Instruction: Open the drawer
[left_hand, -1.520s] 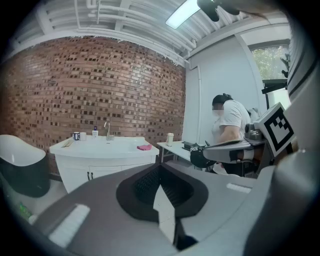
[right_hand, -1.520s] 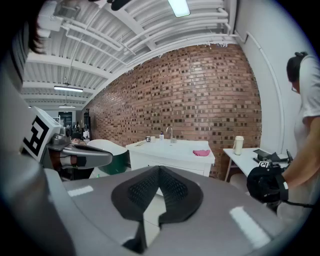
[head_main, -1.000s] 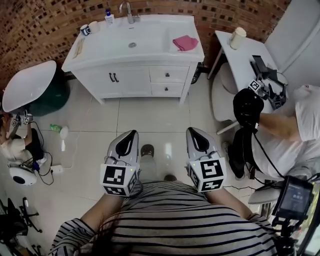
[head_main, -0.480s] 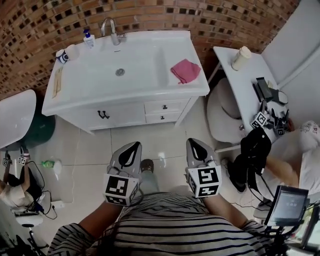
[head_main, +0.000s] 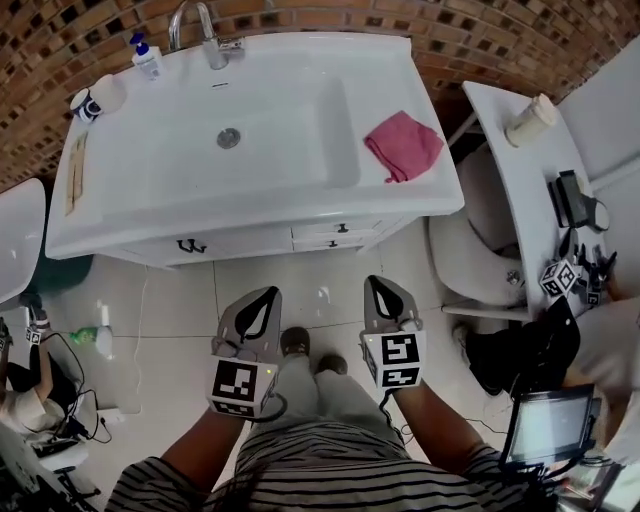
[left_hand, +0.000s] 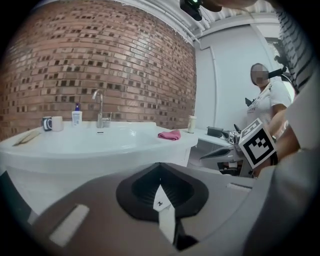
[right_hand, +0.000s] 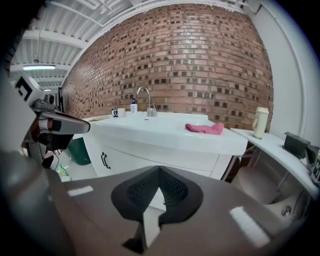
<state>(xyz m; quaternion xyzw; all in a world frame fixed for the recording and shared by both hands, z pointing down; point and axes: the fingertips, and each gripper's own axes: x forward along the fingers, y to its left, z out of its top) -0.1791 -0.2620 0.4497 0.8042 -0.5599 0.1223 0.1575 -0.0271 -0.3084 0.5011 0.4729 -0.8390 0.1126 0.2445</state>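
Note:
A white vanity with a sink stands ahead of me against the brick wall. Its two small drawers, each with a dark knob, sit stacked at the front right and look closed. To their left is a cabinet door with dark handles. My left gripper and right gripper hover side by side over the floor tiles, short of the cabinet front. Both are shut and hold nothing. The right gripper view shows the vanity front just beyond the right gripper. In the left gripper view, the left gripper points at the countertop edge.
A pink cloth, a faucet, a soap bottle and mugs are on the countertop. A side table with a cup and a white stool stand right. A person is at the right. Cables and a green bottle lie left.
I have stepped toward the vanity, so it has grown larger and closer in the head view. Both grippers came forward with me, side by side, and stayed shut.

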